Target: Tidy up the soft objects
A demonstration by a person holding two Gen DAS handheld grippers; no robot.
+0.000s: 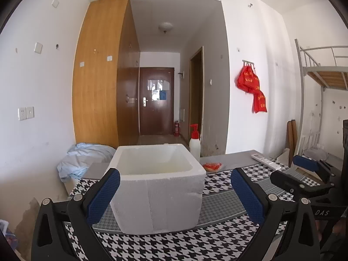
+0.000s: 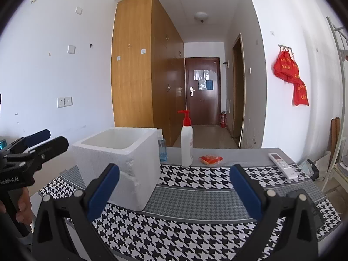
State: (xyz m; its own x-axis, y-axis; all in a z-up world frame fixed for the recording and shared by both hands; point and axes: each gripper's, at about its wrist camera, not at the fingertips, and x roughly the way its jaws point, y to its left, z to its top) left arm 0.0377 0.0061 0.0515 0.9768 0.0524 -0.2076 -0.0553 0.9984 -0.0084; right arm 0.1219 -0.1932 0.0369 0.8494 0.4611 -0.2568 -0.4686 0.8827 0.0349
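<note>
A white foam box (image 1: 157, 187) stands open-topped on the houndstooth tablecloth (image 1: 174, 243); it shows at the left in the right wrist view (image 2: 121, 163). Its inside looks bare as far as I can see. A small red and orange soft packet (image 1: 212, 166) lies behind the box on the right, also in the right wrist view (image 2: 211, 159). My left gripper (image 1: 175, 192) is open and empty, just in front of the box. My right gripper (image 2: 174, 190) is open and empty, to the right of the box.
A white pump bottle with a red top (image 2: 187, 143) and a small blue bottle (image 2: 162, 148) stand behind the box. A white remote (image 2: 282, 165) lies at the table's right. A light blue cloth heap (image 1: 82, 158) lies beyond the table's left end. A bunk bed frame (image 1: 322, 74) stands right.
</note>
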